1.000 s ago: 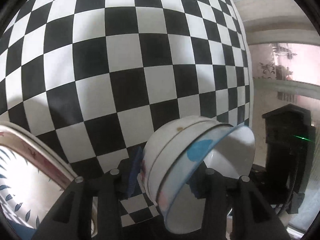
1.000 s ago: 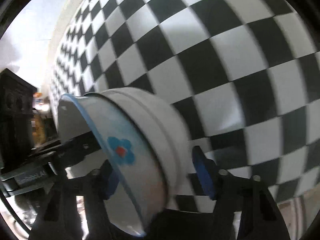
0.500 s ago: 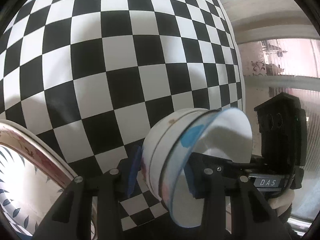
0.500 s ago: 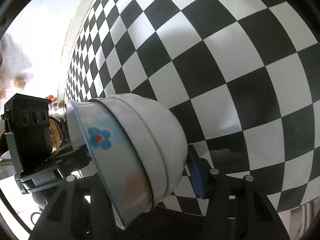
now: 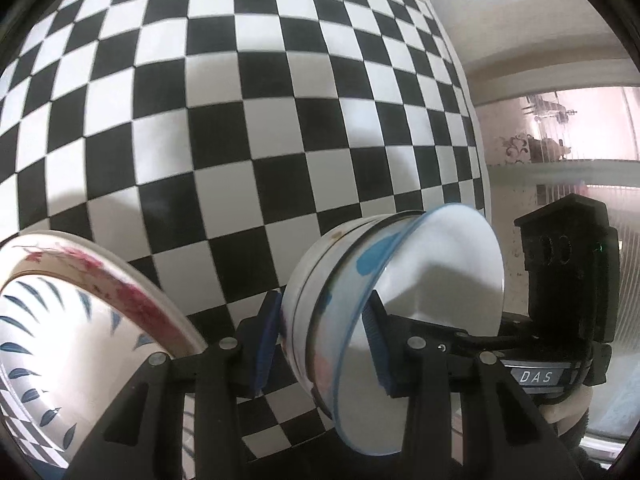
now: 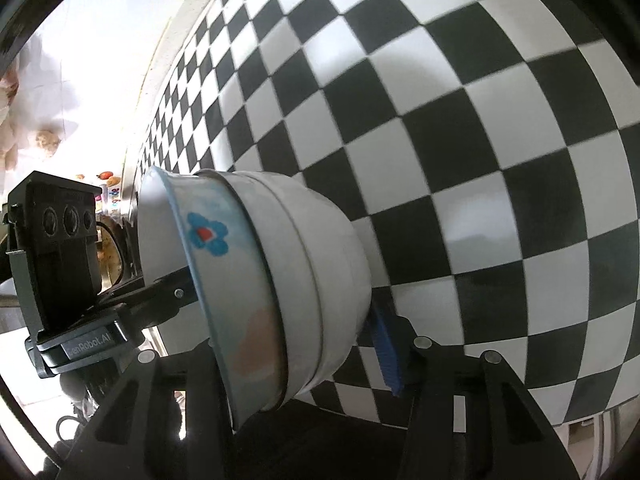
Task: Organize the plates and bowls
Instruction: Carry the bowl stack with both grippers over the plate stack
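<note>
I see a black-and-white chequered worktop (image 5: 248, 128), white bowls (image 6: 304, 280) with a blue flower, red-centred, and a white plate (image 5: 80, 344) with dark blue leaves.

Left gripper (image 5: 320, 340) clamps tilted nested bowls (image 5: 384, 304) — patterned plates (image 5: 60, 340) beside, checkered cloth (image 5: 240, 120) below.

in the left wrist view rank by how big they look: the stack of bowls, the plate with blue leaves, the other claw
1. Plate with blue leaves, though cut off by the frame and nearest the camera.
2. Stack of bowls.
3. The other claw's body, smallest; it sits farther back, so true size is unsure.
</note>
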